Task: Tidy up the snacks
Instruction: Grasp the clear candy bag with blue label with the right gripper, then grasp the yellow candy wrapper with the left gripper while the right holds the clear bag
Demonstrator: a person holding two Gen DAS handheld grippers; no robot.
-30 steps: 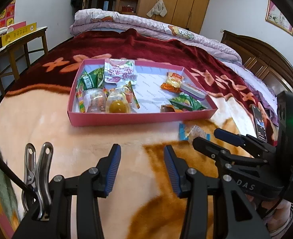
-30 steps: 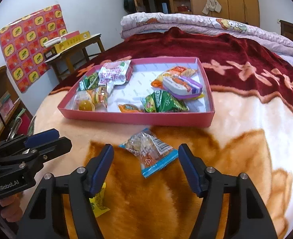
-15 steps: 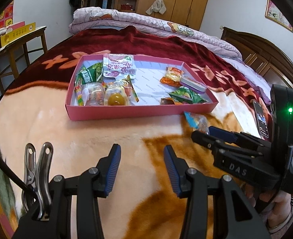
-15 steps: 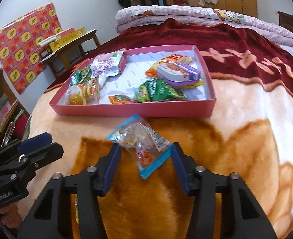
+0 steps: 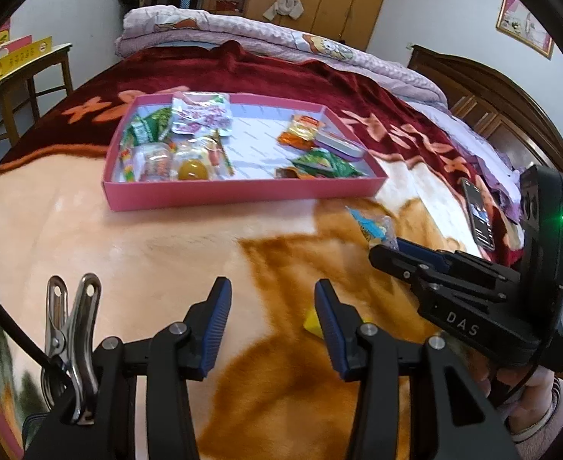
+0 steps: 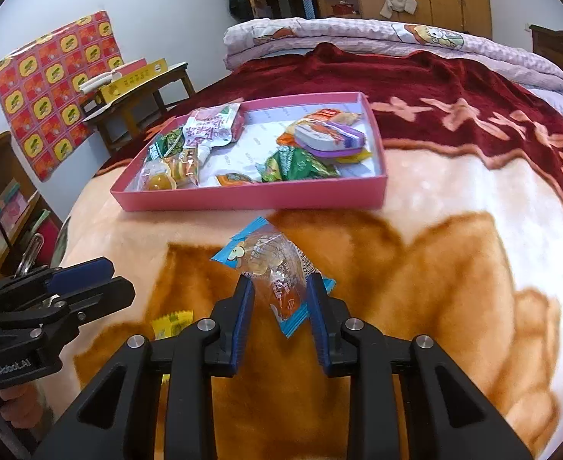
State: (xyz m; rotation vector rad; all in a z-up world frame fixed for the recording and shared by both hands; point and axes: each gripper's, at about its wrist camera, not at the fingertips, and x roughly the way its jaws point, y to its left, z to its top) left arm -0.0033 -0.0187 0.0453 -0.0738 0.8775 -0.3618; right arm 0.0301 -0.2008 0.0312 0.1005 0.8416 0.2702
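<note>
A clear snack packet with blue ends (image 6: 266, 253) lies on the orange-and-cream blanket just in front of the pink tray (image 6: 250, 195). My right gripper (image 6: 279, 287) has its jaws closing, and both blue pads press the packet's sides. In the left wrist view the packet (image 5: 375, 226) sticks out past the right gripper (image 5: 392, 251). The tray (image 5: 243, 193) holds several wrapped snacks. My left gripper (image 5: 271, 295) hovers open over the blanket with nothing between its fingers. A small yellow packet (image 5: 312, 322) lies by its right finger, also seen in the right wrist view (image 6: 172, 322).
A phone (image 5: 478, 218) lies on the blanket at the right. Folded quilts (image 6: 396, 38) lie across the bed beyond the tray. A wooden side table (image 6: 139, 96) stands at the left. A metal clip (image 5: 72, 326) hangs beside my left gripper.
My right gripper moved forward onto the blue-ended packet and its jaws narrowed from wide apart until they touch it. The left gripper kept its place and opening.
</note>
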